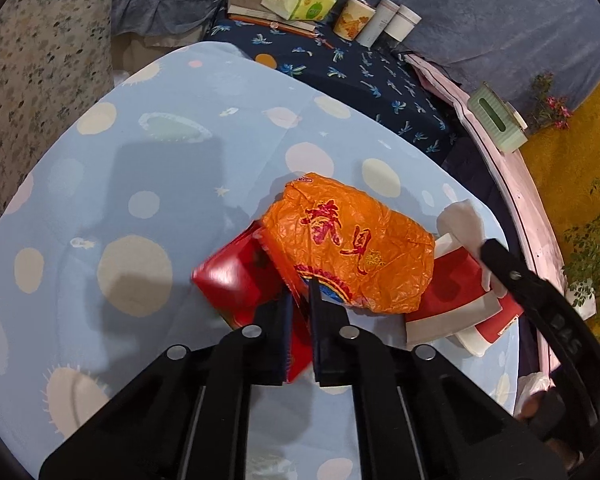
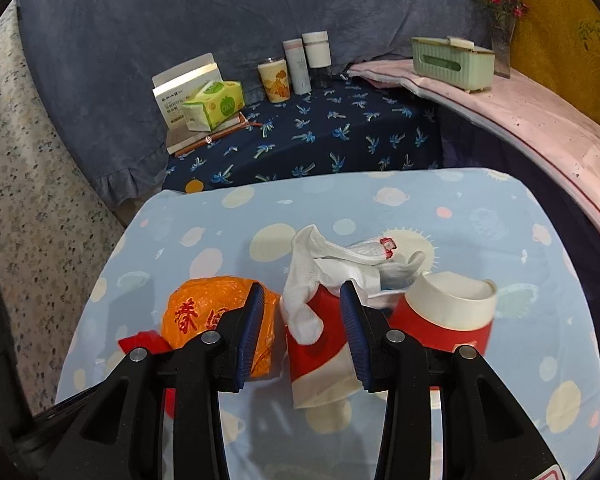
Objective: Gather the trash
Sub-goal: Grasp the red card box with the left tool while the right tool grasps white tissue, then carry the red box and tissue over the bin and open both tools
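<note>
An orange crumpled plastic bag point(image 1: 352, 240) lies on the light blue spotted cloth point(image 1: 160, 184), over a red packet point(image 1: 236, 276). My left gripper point(image 1: 300, 300) is shut on the bag's near edge and the red packet. The bag also shows in the right wrist view point(image 2: 208, 312). My right gripper point(image 2: 302, 300) is open, its jaws on either side of a flattened red and white paper cup point(image 2: 320, 360) with a white sock point(image 2: 320, 264) draped on it. A second red and white paper cup point(image 2: 448, 316) lies to the right.
Behind the blue cloth point(image 2: 420, 208) is a dark palm-print surface point(image 2: 340, 132) with a tissue pack point(image 2: 214, 104), a box point(image 2: 180, 92), books and several cups and bottles point(image 2: 296, 64). A green tissue box point(image 2: 452, 62) and a flower vase point(image 2: 500, 40) stand on a pink ledge at right.
</note>
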`<state>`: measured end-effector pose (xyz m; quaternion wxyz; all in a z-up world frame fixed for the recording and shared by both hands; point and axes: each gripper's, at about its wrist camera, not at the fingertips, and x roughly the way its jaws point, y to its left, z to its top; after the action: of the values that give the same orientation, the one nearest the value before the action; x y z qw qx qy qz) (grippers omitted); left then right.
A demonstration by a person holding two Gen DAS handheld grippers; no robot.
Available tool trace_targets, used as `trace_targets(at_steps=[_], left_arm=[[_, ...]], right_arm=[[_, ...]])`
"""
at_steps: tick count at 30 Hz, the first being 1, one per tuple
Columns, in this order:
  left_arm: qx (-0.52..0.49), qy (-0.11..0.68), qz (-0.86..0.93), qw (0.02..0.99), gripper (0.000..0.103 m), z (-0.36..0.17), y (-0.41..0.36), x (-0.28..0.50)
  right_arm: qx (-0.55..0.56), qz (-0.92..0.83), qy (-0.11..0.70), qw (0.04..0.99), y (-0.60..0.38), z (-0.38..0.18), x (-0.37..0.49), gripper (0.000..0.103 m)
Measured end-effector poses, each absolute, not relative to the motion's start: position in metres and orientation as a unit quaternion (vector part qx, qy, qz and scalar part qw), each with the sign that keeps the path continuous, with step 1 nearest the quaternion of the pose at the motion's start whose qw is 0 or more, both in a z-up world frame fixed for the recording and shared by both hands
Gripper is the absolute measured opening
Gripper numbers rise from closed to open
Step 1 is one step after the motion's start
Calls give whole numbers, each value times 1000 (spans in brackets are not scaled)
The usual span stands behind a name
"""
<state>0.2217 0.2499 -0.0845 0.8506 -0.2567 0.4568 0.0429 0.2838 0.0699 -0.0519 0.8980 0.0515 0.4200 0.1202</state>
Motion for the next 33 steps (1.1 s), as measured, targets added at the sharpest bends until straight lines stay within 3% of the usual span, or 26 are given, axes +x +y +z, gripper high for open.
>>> trace_targets(at_steps=[2,3,6,33], left_arm=[[-251,454,42,854,3,-82,248,221],[-249,452,42,855,2,-81,247,221],[-241,446,40,861,0,-74,243,220],[-162,361,-66,916,0,60,114,161]], right_arm=[[53,121,427,895,69,-57,287,27],[54,122,429,893,69,-59,286,15],[57,122,425,895,65,-58,281,6],[120,78,292,946,-70,73,160,5]])
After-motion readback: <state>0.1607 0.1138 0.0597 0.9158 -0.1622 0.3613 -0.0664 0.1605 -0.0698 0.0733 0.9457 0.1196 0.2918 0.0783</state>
